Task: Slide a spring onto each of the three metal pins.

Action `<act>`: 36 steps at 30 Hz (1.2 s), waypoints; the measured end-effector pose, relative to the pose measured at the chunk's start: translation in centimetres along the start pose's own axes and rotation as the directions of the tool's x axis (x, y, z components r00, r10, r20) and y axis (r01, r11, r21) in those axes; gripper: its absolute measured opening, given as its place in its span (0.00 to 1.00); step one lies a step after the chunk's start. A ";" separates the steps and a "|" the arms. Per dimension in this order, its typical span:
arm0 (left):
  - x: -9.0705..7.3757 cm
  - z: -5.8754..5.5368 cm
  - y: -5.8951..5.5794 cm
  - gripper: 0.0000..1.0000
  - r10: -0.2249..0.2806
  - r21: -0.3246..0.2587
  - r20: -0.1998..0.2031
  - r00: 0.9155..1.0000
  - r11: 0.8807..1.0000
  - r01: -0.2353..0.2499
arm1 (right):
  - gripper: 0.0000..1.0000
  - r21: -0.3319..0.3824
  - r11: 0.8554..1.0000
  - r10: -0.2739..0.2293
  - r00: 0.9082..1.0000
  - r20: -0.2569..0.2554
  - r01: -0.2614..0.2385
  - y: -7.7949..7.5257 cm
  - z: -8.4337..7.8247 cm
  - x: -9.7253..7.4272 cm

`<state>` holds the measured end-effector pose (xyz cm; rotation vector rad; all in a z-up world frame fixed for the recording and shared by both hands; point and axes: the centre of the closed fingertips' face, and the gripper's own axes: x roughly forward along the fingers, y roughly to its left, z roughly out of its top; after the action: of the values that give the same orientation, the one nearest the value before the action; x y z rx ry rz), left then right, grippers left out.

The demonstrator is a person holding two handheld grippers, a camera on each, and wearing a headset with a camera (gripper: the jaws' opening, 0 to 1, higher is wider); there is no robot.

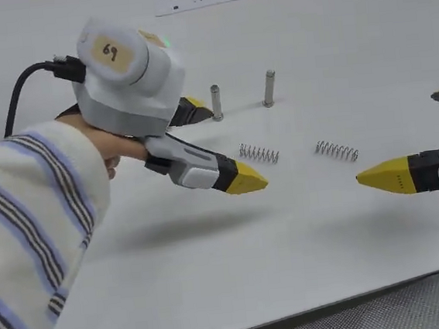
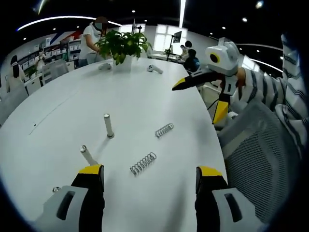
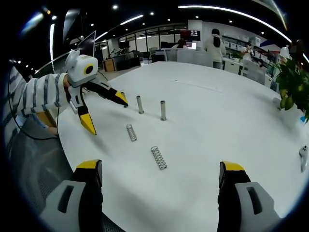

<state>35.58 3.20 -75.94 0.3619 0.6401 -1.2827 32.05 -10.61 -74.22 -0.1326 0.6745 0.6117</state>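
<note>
- The left gripper [image 1: 224,144] is released. Its jaws stand wide apart and hold nothing. One tip hangs over the table [image 1: 214,274] just before the left spring [image 1: 259,154].
- The right gripper [image 1: 411,137] comes in from the right side, also wide apart and empty.
- Both springs lie flat on the table, apart from each other. In the head view their long axes run about left to right, a little slanted. The right spring [image 1: 336,151] is the one nearer to the right gripper, so each gripper has its own spring close.
- The left gripper view adds that the left spring sits straight ahead, between the lines of the two jaws and slantwise across the gap. In the right gripper view the right spring lies ahead in the same way, but its axis points more away from the jaws.
- I judge that the next move is a short reach forward and down, with the jaws closing across the coil.
- Farthest, the left pin [image 1: 216,102] and the right pin [image 1: 269,88] stand upright beyond the springs. Both are bare, so the task looks not begun.
</note>
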 end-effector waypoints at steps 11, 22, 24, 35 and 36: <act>2.1 -0.5 -0.7 0.46 -0.081 0.109 -0.093 0.992 0.990 0.091 | 1.00 0.024 1.000 -0.007 1.000 0.007 0.007 -0.1 -0.2 -0.1; 3.4 -1.6 -0.7 0.35 -0.091 0.150 -0.166 0.982 0.982 0.116 | 1.00 0.035 0.999 -0.013 1.000 -0.003 0.013 -0.3 -0.6 -0.2; 3.4 -1.8 -0.5 0.35 -0.088 0.139 -0.178 0.980 0.984 0.113 | 1.00 0.038 0.999 -0.005 1.000 0.000 0.005 -0.1 -0.6 -0.2; 3.5 -2.4 -0.6 0.16 -0.093 0.084 -0.200 0.975 0.990 0.111 | 1.00 0.036 0.999 0.004 1.000 0.015 -0.005 0.2 -0.2 -0.3; 3.5 -2.5 -0.7 0.13 -0.094 0.082 -0.200 0.975 0.990 0.113 | 1.00 0.036 0.999 0.004 1.000 0.017 -0.004 0.2 -0.2 -0.4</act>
<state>34.88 1.77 -79.96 0.5421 0.7749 -1.3904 31.62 -10.67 -74.09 -0.0922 0.6698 0.6034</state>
